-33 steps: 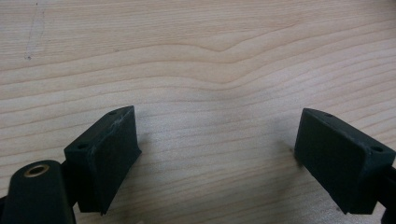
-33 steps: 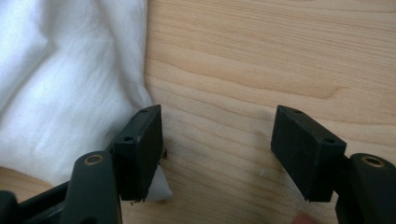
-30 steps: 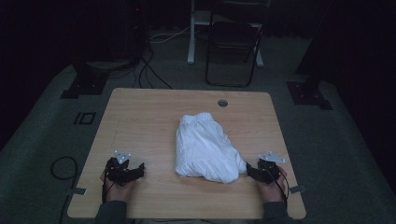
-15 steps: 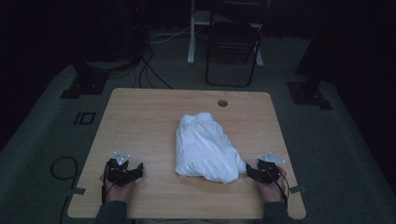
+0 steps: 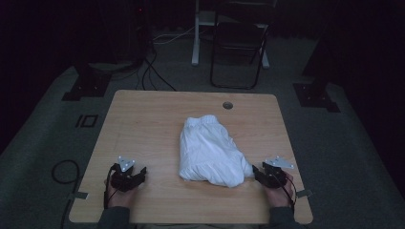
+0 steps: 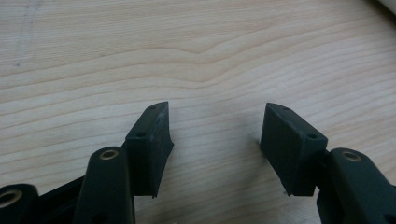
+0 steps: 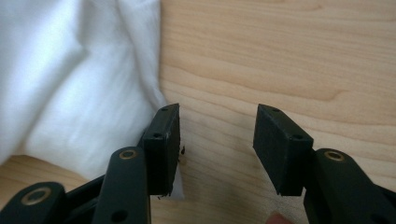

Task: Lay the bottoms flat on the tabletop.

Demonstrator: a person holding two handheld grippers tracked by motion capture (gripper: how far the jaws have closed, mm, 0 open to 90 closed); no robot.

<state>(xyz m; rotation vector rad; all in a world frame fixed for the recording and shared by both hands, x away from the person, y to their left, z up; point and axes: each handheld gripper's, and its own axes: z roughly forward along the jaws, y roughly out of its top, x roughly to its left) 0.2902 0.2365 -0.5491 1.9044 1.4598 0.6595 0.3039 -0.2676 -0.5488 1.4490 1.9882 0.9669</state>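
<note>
Here the white garment lies lengthwise mid-worktop, its near corner touching the empty, open right gripper; left gripper, equally open, sits well apart.

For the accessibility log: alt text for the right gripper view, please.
The right hand-held gripper, jaws open with bare wood between them, rests low on a light wooden table; its left jaw sits against the edge of a crumpled white cloth bundle.
</note>
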